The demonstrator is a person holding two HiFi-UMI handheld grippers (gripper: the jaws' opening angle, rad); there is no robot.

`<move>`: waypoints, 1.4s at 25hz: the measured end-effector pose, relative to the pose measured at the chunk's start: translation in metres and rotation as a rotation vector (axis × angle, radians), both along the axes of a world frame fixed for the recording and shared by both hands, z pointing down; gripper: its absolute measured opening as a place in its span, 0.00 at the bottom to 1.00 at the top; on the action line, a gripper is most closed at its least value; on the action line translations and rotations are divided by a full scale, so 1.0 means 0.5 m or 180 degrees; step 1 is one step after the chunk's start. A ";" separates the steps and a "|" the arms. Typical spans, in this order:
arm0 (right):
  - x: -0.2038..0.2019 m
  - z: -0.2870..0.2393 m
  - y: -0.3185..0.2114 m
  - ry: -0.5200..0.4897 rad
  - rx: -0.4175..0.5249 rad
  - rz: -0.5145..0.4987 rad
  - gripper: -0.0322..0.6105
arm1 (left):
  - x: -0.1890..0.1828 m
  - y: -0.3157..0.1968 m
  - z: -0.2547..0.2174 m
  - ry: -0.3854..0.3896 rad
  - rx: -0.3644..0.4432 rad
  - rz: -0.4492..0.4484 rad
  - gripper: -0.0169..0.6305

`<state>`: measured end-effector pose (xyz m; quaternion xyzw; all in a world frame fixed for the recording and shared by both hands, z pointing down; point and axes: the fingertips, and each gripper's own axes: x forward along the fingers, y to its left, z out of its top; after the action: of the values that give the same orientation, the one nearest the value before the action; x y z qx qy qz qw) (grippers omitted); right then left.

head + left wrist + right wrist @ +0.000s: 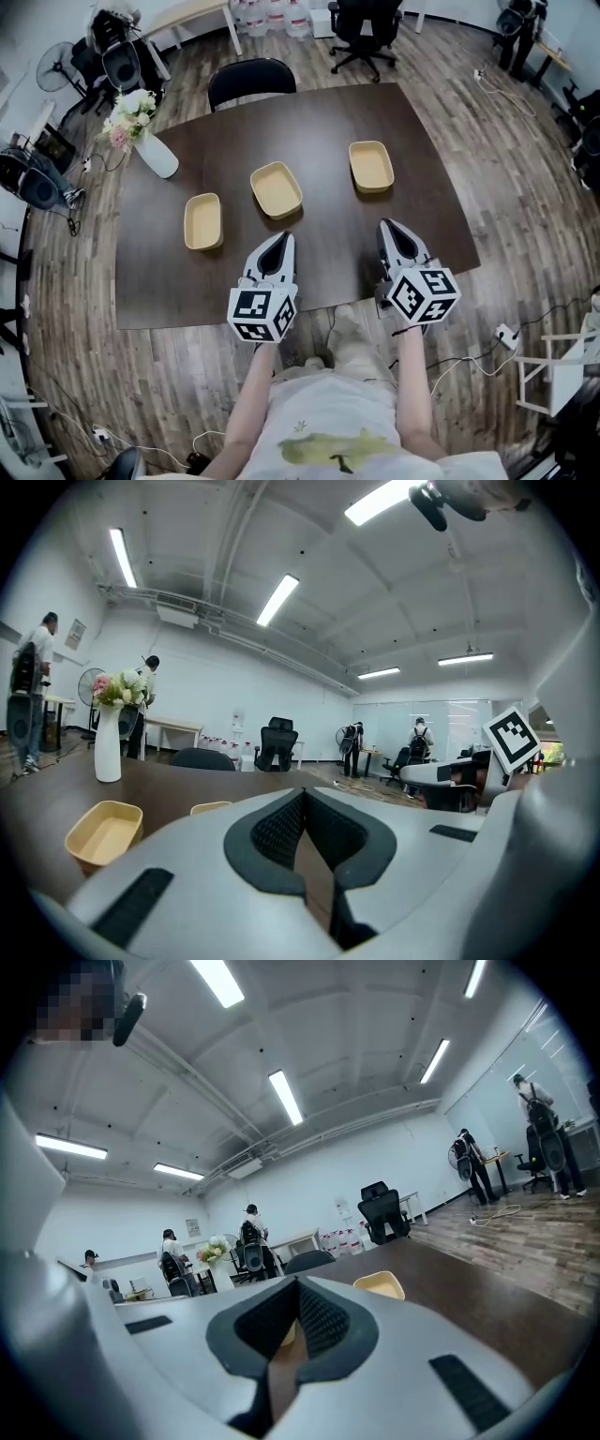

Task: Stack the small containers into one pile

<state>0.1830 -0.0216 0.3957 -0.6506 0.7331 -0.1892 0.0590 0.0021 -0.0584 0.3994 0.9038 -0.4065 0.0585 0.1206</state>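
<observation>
Three shallow tan containers lie apart in a row on the dark brown table (309, 122): a left one (203, 221), a middle one (277, 189) and a right one (371, 166). My left gripper (282, 238) hovers over the near part of the table, just short of the middle container, jaws shut and holding nothing. My right gripper (388, 225) hovers short of the right container, also shut and holding nothing. The left gripper view shows its closed jaws (305, 795) with the left container (103, 833) ahead to the left. In the right gripper view the right container (379, 1284) lies beyond the closed jaws (298, 1283).
A white vase of flowers (150, 150) stands at the table's far left corner. A black chair (250, 80) is tucked in at the far edge, and an office chair (366, 33) stands farther back. People stand in the background (33, 700).
</observation>
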 end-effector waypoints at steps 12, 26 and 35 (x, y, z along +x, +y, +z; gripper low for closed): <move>0.130 0.085 -0.139 -0.0070 -0.0359 -0.0030 0.08 | 0.148 -0.104 0.070 -0.0055 -0.0262 0.0009 0.06; 0.213 0.202 -0.282 0.0278 -0.0917 0.0062 0.08 | 0.264 -0.208 0.176 -0.0267 -0.0691 0.0259 0.06; 0.268 0.261 -0.355 0.0441 -0.1201 0.0173 0.12 | 0.316 -0.267 0.224 -0.0309 -0.0772 0.0326 0.06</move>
<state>0.3168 -0.1992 0.5262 -0.6812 0.6691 -0.2763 -0.1094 0.1601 -0.1917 0.5111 0.8982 -0.3552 0.1569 0.2060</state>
